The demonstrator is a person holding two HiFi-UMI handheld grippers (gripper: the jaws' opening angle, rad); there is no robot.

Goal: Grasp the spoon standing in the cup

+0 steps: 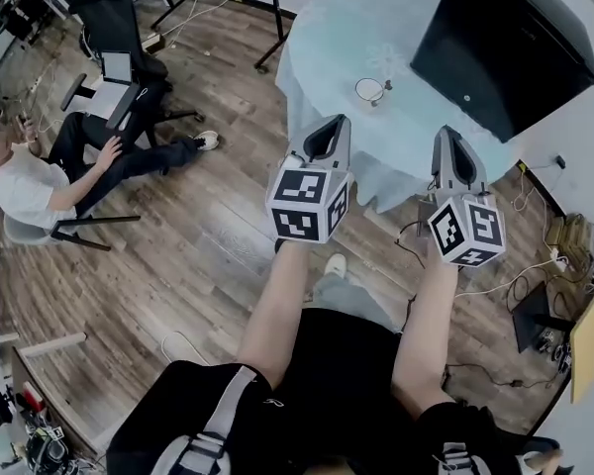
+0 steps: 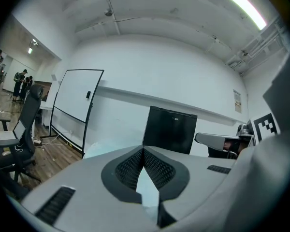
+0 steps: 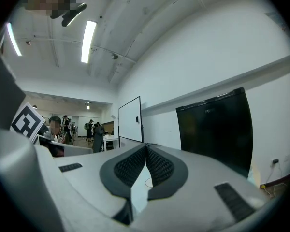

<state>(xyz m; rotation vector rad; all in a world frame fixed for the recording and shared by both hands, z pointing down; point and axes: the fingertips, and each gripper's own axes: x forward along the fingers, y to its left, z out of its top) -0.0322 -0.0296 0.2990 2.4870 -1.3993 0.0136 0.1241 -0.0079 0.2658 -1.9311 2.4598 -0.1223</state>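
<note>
Both jaw pairs are pressed together, nothing held: left gripper (image 1: 329, 127) and right gripper (image 1: 453, 139), raised short of the round table's (image 1: 317, 38) near edge. The cup (image 1: 368, 90) with its spoon (image 1: 386, 85) is set near the table's middle, well apart. If the jaws are not opened before the approach, the cup could be knocked over.

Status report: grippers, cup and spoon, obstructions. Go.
Left gripper, right gripper both shut, empty, short of the table. Cup on it ahead, untouched; spoon too small to confirm. Nothing between grippers and cup.
</note>
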